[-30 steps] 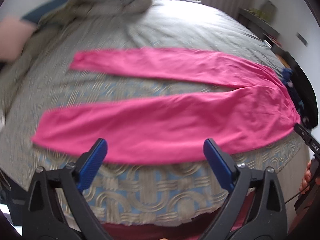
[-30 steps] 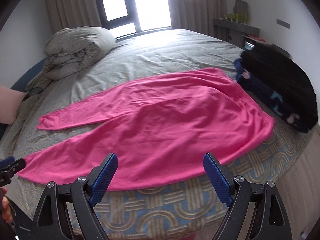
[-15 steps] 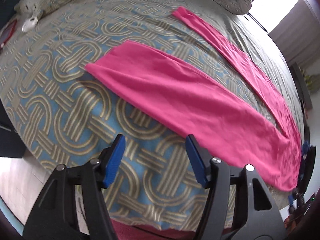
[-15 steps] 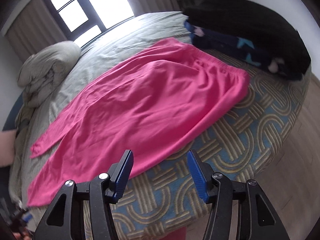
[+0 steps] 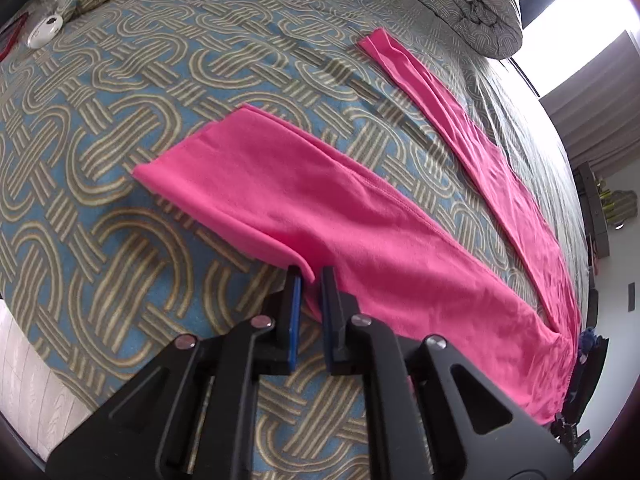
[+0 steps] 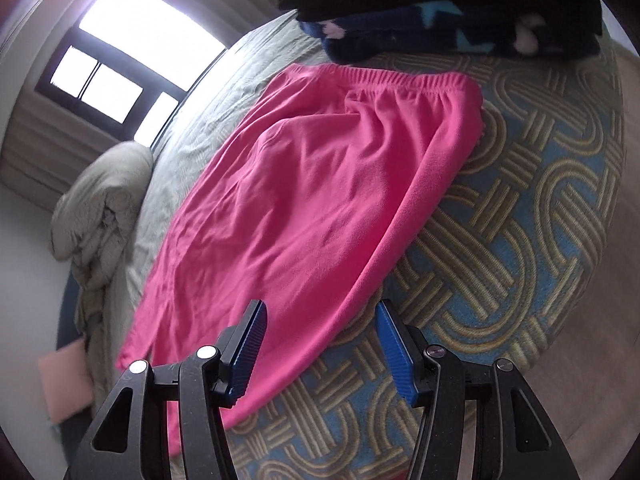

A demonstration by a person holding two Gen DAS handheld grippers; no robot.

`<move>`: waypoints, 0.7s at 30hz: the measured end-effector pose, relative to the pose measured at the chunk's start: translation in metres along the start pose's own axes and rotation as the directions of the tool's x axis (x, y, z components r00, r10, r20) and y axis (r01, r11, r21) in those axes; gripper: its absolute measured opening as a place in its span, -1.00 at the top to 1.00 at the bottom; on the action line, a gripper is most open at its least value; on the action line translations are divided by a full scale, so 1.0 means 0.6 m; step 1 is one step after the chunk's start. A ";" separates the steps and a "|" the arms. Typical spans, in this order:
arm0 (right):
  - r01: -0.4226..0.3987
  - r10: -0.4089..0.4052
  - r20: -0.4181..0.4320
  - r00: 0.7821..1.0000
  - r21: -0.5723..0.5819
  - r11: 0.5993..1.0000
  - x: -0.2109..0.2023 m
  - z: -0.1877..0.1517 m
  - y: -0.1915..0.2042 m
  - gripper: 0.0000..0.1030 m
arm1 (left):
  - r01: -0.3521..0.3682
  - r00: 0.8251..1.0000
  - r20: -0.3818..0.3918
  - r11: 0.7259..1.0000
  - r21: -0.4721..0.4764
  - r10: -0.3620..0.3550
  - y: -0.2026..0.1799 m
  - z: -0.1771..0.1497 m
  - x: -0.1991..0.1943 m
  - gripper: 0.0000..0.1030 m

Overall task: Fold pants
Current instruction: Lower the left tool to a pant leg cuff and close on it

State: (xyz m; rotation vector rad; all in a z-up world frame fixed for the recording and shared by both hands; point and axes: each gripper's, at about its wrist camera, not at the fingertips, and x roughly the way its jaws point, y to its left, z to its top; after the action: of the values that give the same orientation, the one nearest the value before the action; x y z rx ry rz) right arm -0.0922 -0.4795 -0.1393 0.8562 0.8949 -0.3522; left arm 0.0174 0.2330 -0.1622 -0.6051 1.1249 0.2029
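The pink pants are laid flat on the bed, soft knit cloth, both legs spread in a narrow V, the gathered elastic waistband lying just beside a dark folded pile. The near leg's lower edge is being closed on by the left hand-held gripper: its blue ribbed pads are nearly together with a lifted fold of the hem side caught between them. A second back the same jaws were seen wide apart, above the cloth, with the whole garment in sight (now only the leg fills the view). The right hand-held gripper is held spread over the outer seam near the hip, cloth under the left pad, bedspread under the right; earlier it was wider and farther off. The woven loop-patterned bedspread is bare toward the near edge, with floor beyond. A rolled grey duvet is seen well apart, by the window.
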 end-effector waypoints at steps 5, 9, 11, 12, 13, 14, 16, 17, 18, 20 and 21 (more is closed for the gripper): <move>-0.014 0.013 0.013 1.000 0.037 0.999 0.001 0.016 -0.008 -0.11 | -0.001 1.000 0.014 1.000 0.012 0.001 -0.001 -0.002 -0.006 0.89; 0.017 -0.018 0.020 1.000 0.027 0.999 0.014 0.029 -0.002 0.74 | -0.004 0.999 0.035 1.000 0.022 0.003 -0.009 0.002 -0.012 0.93; 0.062 -0.062 -0.004 0.998 -0.008 0.998 0.022 0.034 0.007 0.95 | -0.005 0.998 0.058 0.999 0.036 0.003 -0.017 0.004 -0.022 0.93; 0.058 -0.058 0.009 0.998 -0.004 0.998 0.018 0.032 0.009 0.95 | -0.003 0.997 0.076 0.999 0.045 -0.001 -0.023 0.006 -0.030 0.93; 0.048 -0.048 0.030 0.998 -0.003 0.999 0.008 0.032 0.013 0.95 | -0.001 0.996 0.086 0.999 0.050 -0.003 -0.025 0.007 -0.036 0.93; 0.042 -0.042 0.045 0.998 -0.003 0.999 0.002 0.033 0.017 0.96 | 0.001 0.995 0.096 0.999 0.053 -0.006 -0.030 0.011 -0.043 0.93; 0.019 -0.019 0.072 0.997 -0.003 1.000 -0.015 0.037 0.022 0.96 | 0.010 0.994 0.107 0.998 0.058 -0.016 -0.036 0.016 -0.052 0.93; 0.006 -0.005 0.081 0.997 -0.011 1.000 -0.023 0.040 0.027 0.96 | 0.010 0.993 0.115 0.998 0.065 -0.017 -0.042 0.020 -0.058 0.93; -0.001 0.003 0.088 0.996 -0.022 1.000 -0.030 0.044 0.033 0.96 | 0.009 0.993 0.121 0.998 0.070 -0.017 -0.046 0.022 -0.062 0.93; -0.014 0.020 0.111 0.994 -0.050 0.999 -0.044 0.051 0.050 0.96 | 0.007 0.991 0.132 0.997 0.083 -0.018 -0.057 0.029 -0.072 0.93; -0.021 0.028 0.120 0.992 -0.060 0.998 -0.047 0.053 0.060 0.96 | 0.008 0.990 0.139 0.996 0.088 -0.020 -0.062 0.033 -0.077 0.93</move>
State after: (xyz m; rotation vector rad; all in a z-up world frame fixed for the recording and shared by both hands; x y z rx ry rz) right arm -0.0706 -0.4838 -0.0884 0.7826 0.7781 -0.3512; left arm 0.0294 0.2196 -0.1024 -0.5131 0.9891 0.1803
